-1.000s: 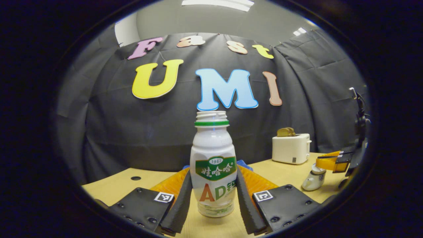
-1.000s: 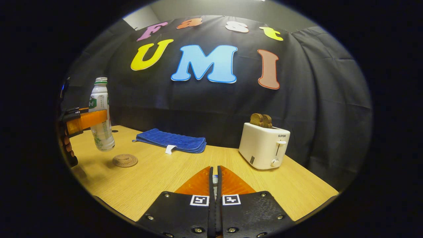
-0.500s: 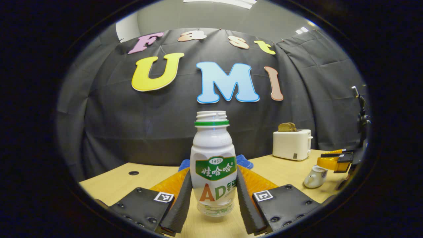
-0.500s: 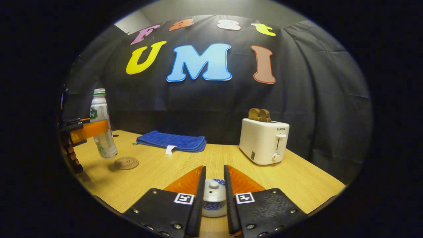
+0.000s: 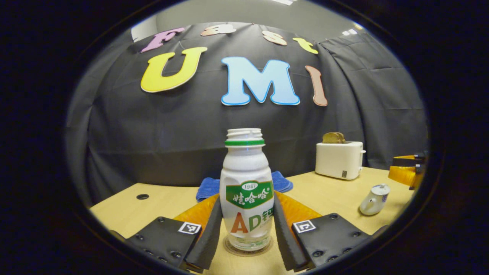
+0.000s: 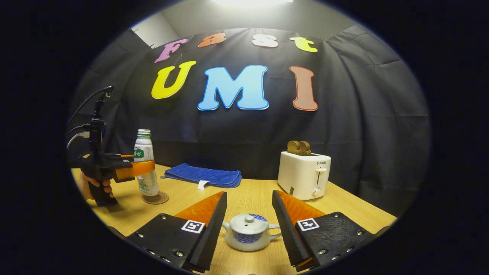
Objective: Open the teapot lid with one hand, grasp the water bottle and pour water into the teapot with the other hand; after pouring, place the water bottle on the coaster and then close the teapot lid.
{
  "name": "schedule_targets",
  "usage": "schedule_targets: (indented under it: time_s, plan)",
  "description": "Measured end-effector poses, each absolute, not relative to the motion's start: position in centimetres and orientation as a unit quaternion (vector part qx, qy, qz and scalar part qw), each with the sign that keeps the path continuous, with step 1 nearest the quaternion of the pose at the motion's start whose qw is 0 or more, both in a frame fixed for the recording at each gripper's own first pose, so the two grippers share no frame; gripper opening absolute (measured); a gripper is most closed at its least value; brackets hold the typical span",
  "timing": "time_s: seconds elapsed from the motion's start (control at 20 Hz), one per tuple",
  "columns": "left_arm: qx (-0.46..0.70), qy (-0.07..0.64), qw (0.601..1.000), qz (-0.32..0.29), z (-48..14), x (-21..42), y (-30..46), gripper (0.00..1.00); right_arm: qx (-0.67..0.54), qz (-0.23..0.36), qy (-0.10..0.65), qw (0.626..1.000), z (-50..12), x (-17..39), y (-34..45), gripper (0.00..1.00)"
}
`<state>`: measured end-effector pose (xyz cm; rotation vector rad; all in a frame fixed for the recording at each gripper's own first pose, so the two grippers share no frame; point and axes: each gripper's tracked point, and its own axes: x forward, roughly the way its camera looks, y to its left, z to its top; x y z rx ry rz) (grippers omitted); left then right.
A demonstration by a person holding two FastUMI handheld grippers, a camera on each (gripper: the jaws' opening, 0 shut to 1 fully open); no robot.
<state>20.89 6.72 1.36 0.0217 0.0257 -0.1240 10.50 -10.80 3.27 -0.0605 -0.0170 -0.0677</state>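
Now, in the left gripper view, the left tongs [image 5: 247, 229] grip the water bottle [image 5: 247, 191] at its lower body, both fingers pressed on its sides, and the bottle stands upright with its base over the coaster [image 5: 246, 249]; whether it fully rests on it I cannot tell. The step in hand looks like the set-down, so the good way is to keep the bottle plumb, let the base sit flat and centred on the disc, then part the fingers evenly and draw straight back so the open neck does not tip. Behind the bottle a blue cloth [image 5: 280, 182] lies toward the back edge of the counter [image 5: 122, 206], a white toaster [image 5: 339, 159] stands near the back right, and the teapot [image 5: 374, 199] sits near the right edge.

Next, in the right gripper view, the right tongs [image 6: 248, 225] are spread wide and hold nothing, with the teapot between the fingers but apart from both, its lid [image 6: 248, 223] seated. That lid step seems done. Farther left, the left tongs clamp the bottle over the coaster near the left edge, a hand [image 6: 93, 186] on the handle. The counter is pale wood, and black cloth walls the booth.
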Motion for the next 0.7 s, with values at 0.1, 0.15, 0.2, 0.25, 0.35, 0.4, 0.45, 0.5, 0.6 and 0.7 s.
schedule_targets:
  time_s: [0.1, 0.15, 0.2, 0.25, 0.35, 0.4, 0.45, 0.5, 0.6, 0.7]
  plan:
    - [0.018, 0.022, 0.998, -0.057, 0.5, 21.3, 7.1, 0.69, -0.028, -0.032, -0.01, 0.999, 3.3, 10.5, -10.8, 0.73]
    - [0.013, 0.024, 0.998, -0.06, 0.4, 21.4, 7.1, 0.77, -0.025, -0.033, -0.012, 0.999, 3.5, 10.4, -10.8, 0.73]
    - [0.008, 0.024, 0.998, -0.06, 0.4, 21.6, 7.1, 0.77, -0.022, -0.034, -0.012, 0.999, 3.4, 10.4, -10.9, 0.73]
    - [0.015, 0.022, 0.998, -0.055, 0.4, 21.8, 7.3, 0.77, -0.02, -0.034, -0.012, 0.999, 3.4, 10.5, -10.9, 0.73]
    - [0.029, 0.022, 0.998, -0.053, 0.1, 22.2, 7.2, 0.69, -0.019, -0.033, -0.008, 0.999, 3.1, 10.6, -10.8, 0.73]
    - [0.029, 0.022, 0.998, -0.053, 0.0, 22.4, 7.2, 0.73, -0.02, -0.034, -0.007, 0.999, 3.1, 10.5, -10.9, 0.73]
    - [0.028, 0.023, 0.998, -0.056, 0.0, 22.2, 7.1, 0.77, -0.021, -0.034, -0.007, 0.999, 3.1, 10.5, -10.9, 0.73]
    - [0.027, 0.023, 0.998, -0.056, 0.1, 22.2, 7.2, 0.77, -0.021, -0.034, -0.007, 0.999, 3.1, 10.5, -10.9, 0.73]
    - [0.021, 0.022, 0.998, -0.054, 0.0, 22.2, 7.4, 0.73, -0.02, -0.03, -0.005, 0.999, 3.0, 10.5, -10.6, 0.73]
    - [0.018, 0.019, 0.998, -0.051, 0.0, 22.4, 7.5, 0.77, -0.014, -0.021, -0.008, 1.0, 3.1, 10.4, -10.1, 0.73]
